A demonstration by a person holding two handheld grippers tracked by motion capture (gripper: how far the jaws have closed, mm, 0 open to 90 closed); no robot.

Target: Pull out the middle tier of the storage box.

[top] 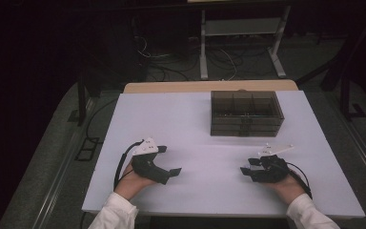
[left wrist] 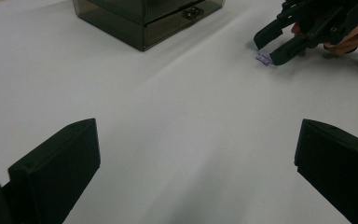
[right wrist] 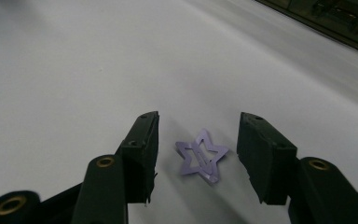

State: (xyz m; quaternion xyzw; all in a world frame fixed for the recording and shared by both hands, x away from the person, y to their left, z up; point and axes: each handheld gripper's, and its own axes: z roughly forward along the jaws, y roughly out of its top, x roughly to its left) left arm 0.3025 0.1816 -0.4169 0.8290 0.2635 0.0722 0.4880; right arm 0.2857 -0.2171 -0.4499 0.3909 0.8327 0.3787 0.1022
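the work in hand looks like picking a small purple star-shaped hair clip [right wrist: 201, 155] off the white table [top: 190, 124], and it is at an early point: the clip lies flat on the tabletop, not yet lifted, at the person's right-hand side of the table and well apart from the smoky brown drawer box [top: 246, 113] that stands toward the far edge. the box's drawers look closed in the left gripper view, and nothing shows where the clip is meant to go, so the likely remaining steps are the pinch, the lift and the carry.

the right gripper [right wrist: 198, 144] sits low over the table with the clip between its two black jaws. the jaws are partly spread, with a visible gap on each side of the star; neither pad touches it, so nothing is gripped yet. seen from the left gripper view, the same gripper's tips bracket the clip right at the table surface.

the left gripper [top: 174, 170] rests on the table at the person's left side, held in the left hand [top: 132, 180]. its jaws stand wide apart with bare tabletop between them, holding and touching nothing.
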